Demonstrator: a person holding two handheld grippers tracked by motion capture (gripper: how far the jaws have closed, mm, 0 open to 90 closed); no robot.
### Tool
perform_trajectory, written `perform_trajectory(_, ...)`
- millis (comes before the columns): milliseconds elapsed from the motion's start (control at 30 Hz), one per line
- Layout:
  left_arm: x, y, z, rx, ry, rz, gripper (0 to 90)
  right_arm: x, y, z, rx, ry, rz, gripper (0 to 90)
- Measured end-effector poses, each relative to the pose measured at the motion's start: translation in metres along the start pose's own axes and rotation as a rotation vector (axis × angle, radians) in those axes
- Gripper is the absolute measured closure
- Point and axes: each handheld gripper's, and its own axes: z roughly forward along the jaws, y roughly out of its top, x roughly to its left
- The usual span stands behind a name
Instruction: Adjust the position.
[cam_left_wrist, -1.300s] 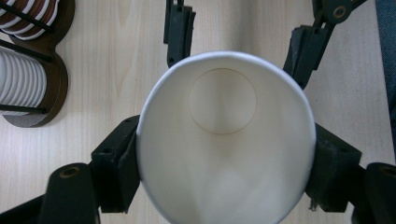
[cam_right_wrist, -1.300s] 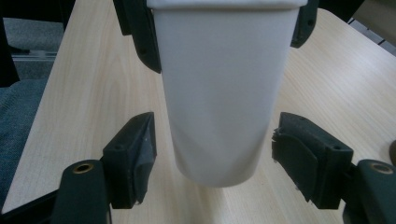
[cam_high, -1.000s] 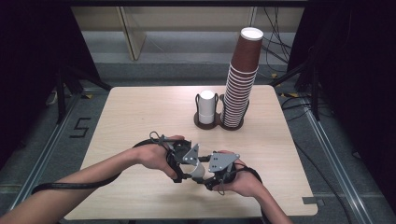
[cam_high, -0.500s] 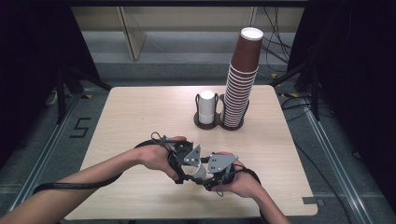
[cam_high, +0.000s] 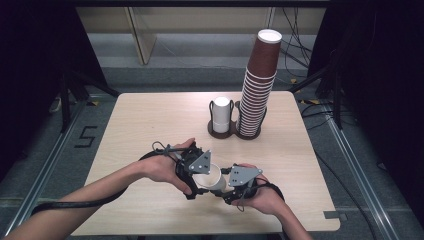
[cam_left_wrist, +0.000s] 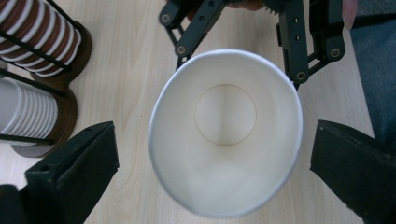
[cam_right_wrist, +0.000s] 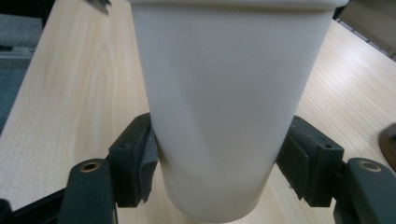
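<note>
A white paper cup (cam_high: 209, 178) lies tipped between the two hands near the table's front edge. My right gripper (cam_high: 227, 190) is shut on its lower body, and its pads (cam_right_wrist: 140, 158) press both sides of the cup (cam_right_wrist: 224, 102). My left gripper (cam_high: 196, 177) faces the cup's mouth. Its jaws have just been opening and now stand wide on either side of the rim (cam_left_wrist: 225, 130) without touching it. In the left gripper view the right gripper (cam_left_wrist: 261, 37) shows behind the cup.
A dark wooden rack (cam_high: 235, 131) at the table's far middle holds a short stack of white cups (cam_high: 221, 115) and a tall stack of brown cups (cam_high: 257, 85). The same rack (cam_left_wrist: 65, 112) stands left in the left gripper view. Bare table lies left and right of the hands.
Both hands stay in the same spot with the cup between them. The left gripper's jaws now sit a little wider around the cup's mouth.
</note>
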Motion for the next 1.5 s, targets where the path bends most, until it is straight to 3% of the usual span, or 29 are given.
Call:
perform_trajectory(167, 0.003, -0.007, -0.002, -0.057, 0.038, -0.053, 0.3, -0.003, -0.007, -0.006, -0.029, -0.047, 0.020, 33.6)
perform_trajectory(200, 0.002, -0.008, -0.002, -0.078, 0.041, -0.079, 0.3, -0.004, -0.008, -0.008, -0.038, -0.056, 0.023, 33.6)
perform_trajectory(267, 0.003, -0.010, -0.003, -0.079, 0.038, -0.078, 0.3, -0.005, -0.009, -0.010, -0.048, -0.071, 0.044, 33.6)
perform_trajectory(300, 0.001, -0.011, -0.002, -0.120, 0.053, -0.111, 0.3, -0.005, -0.009, -0.011, -0.059, -0.083, 0.045, 33.6)
perform_trajectory(333, 0.002, -0.011, -0.004, -0.108, 0.053, -0.091, 0.3, -0.005, -0.010, -0.013, -0.055, -0.082, 0.049, 33.6)
perform_trajectory(400, -0.001, -0.013, -0.002, -0.164, 0.064, -0.136, 0.3, -0.006, -0.010, -0.015, -0.067, -0.098, 0.054, 33.5)
perform_trajectory(467, -0.003, -0.014, -0.002, -0.186, 0.066, -0.157, 0.3, -0.008, -0.012, -0.017, -0.083, -0.115, 0.051, 33.5)
perform_trajectory(500, -0.003, -0.016, -0.002, -0.192, 0.069, -0.165, 0.3, -0.007, -0.013, -0.018, -0.086, -0.122, 0.082, 33.5)
perform_trajectory(533, -0.004, -0.017, -0.001, -0.202, 0.072, -0.172, 0.3, -0.008, -0.014, -0.019, -0.092, -0.129, 0.080, 33.5)
perform_trajectory(1067, -0.010, -0.031, 0.003, -0.300, 0.105, -0.264, 0.3, -0.011, -0.024, -0.027, -0.140, -0.197, 0.131, 33.4)
perform_trajectory(1167, -0.011, -0.032, 0.004, -0.299, 0.106, -0.271, 0.4, -0.012, -0.025, -0.030, -0.143, -0.198, 0.152, 33.5)
perform_trajectory(1233, -0.010, -0.033, 0.004, -0.302, 0.103, -0.273, 0.4, -0.014, -0.027, -0.033, -0.144, -0.208, 0.123, 33.5)
perform_trajectory(1267, -0.010, -0.033, 0.004, -0.300, 0.102, -0.274, 0.4, -0.011, -0.027, -0.034, -0.141, -0.211, 0.158, 33.5)
perform_trajectory(1400, -0.009, -0.032, 0.004, -0.298, 0.103, -0.277, 0.4, -0.014, -0.028, -0.037, -0.158, -0.238, 0.149, 33.5)
perform_trajectory(1433, -0.010, -0.032, 0.005, -0.298, 0.104, -0.277, 0.4, -0.013, -0.029, -0.039, -0.142, -0.229, 0.169, 33.5)
perform_trajectory(1500, -0.010, -0.031, 0.005, -0.311, 0.108, -0.275, 0.4, -0.012, -0.029, -0.039, -0.161, -0.241, 0.173, 33.5)
